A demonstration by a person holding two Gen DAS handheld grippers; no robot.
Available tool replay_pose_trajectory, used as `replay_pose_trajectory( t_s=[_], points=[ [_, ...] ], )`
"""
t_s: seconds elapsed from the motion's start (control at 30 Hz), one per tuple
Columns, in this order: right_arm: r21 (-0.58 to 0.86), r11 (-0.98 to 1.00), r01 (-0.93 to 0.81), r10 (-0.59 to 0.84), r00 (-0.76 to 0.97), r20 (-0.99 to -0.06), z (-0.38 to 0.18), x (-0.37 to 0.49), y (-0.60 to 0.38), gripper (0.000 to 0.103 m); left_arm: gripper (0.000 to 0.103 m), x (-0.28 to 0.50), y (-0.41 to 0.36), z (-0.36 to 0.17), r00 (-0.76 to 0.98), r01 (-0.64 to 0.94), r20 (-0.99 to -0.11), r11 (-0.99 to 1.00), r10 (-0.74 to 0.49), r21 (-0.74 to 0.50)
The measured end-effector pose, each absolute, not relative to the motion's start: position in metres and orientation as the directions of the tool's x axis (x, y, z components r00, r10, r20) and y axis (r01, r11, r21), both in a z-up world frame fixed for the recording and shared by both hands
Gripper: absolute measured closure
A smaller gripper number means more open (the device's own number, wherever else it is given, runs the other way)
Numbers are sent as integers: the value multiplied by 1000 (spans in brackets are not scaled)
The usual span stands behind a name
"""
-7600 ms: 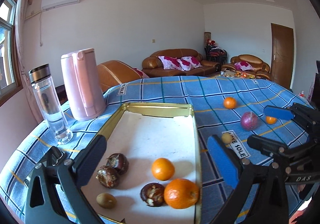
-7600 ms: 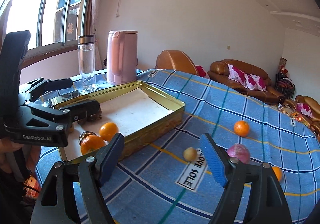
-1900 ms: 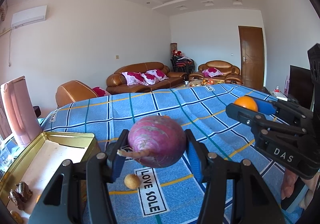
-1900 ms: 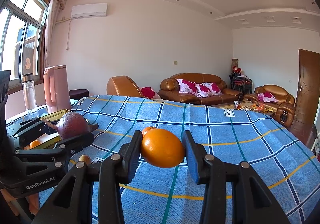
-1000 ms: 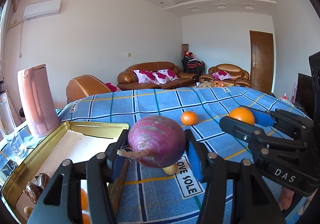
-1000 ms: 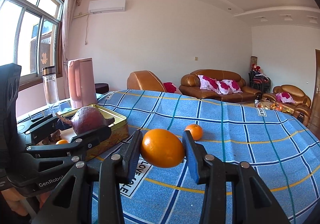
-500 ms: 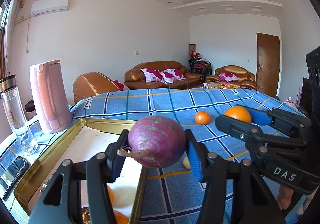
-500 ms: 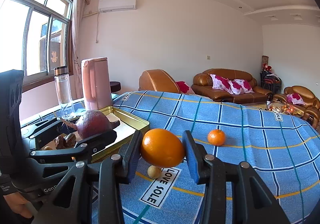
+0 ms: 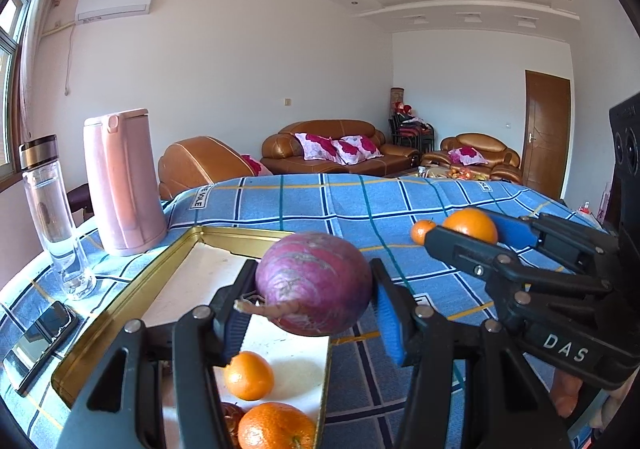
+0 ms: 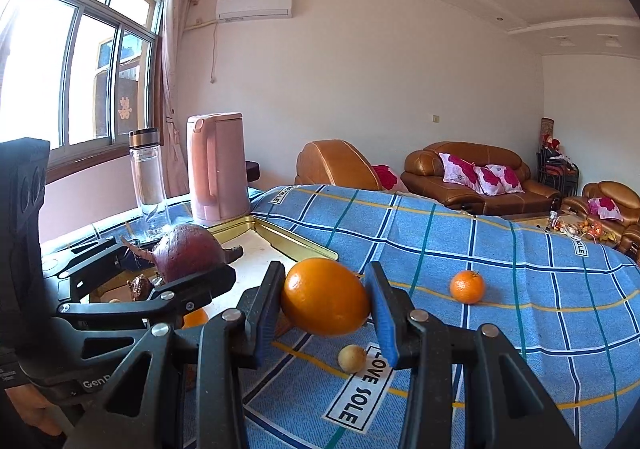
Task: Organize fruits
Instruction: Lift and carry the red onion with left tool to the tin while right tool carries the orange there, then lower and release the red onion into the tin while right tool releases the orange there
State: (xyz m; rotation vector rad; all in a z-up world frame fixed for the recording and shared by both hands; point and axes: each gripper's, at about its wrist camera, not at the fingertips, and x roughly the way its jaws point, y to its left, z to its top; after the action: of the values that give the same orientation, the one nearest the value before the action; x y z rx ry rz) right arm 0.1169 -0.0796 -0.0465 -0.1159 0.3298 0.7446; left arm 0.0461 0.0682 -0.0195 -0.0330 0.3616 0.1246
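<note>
Between left hand-held gripper (image 9: 310,307) pads: onion (image 9: 314,283).

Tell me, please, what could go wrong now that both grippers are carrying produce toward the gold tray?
The purple onion in the left gripper is round and pinched at its sides only, so it might slip and land on the small oranges already in the gold tray. The right gripper and its orange hang close beside the left gripper, so the two could collide.

The left gripper (image 9: 314,313) hides most of a brown fruit (image 9: 232,419) in the tray (image 9: 132,301).
</note>
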Motion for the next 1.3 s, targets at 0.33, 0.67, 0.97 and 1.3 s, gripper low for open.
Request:
replay_pose_trajectory(
  t_s=[0.33, 0.67, 0.97, 1.3],
  points=[
    [-6, 692, -722, 679, 654, -334, -43, 109, -53, 59, 47, 32, 90, -19, 919, -176, -359, 984, 162, -6],
    [-18, 662, -749, 701, 628, -338, -42, 103, -33, 59, 47, 27, 112, -23, 902, -217, -383, 976, 200, -3],
    [-19, 639, -769, 716, 603, -353, -46, 102, -13, 59, 47, 23, 132, -31, 881, -261, -408, 965, 239, 3],
    [-4, 613, -790, 729, 567, -383, -54, 103, 9, 59, 47, 21, 152, -45, 854, -293, -445, 956, 269, 16]
  ],
)
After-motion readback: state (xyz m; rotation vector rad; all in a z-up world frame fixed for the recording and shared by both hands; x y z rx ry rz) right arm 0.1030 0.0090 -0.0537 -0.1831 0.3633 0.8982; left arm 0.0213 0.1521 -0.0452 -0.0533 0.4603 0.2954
